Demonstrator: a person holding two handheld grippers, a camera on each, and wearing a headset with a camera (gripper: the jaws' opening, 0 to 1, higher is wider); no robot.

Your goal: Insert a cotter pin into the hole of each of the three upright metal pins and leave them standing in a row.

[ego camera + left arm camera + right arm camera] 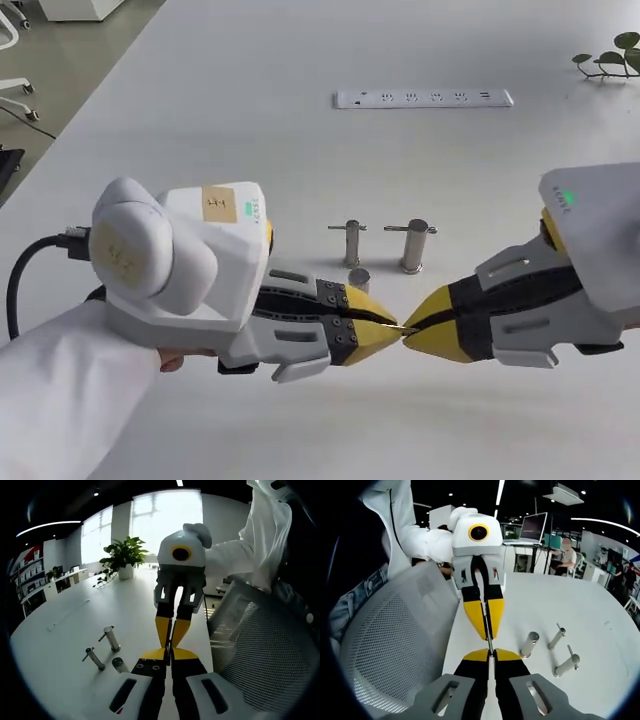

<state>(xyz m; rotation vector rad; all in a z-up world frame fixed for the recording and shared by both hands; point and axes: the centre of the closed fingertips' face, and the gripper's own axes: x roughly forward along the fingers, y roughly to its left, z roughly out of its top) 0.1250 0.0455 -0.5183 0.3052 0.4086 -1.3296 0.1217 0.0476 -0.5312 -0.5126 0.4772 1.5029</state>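
Your right gripper clamps the cotter pin | left gripper pinches its other end | three metal pins nearby

Nearest metal pin half hidden behind left hand-held gripper; cotter pin barely discernible between tips.

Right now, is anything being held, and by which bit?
A thin cotter pin: the left hand-held gripper pinches one end, the right hand-held gripper the other.
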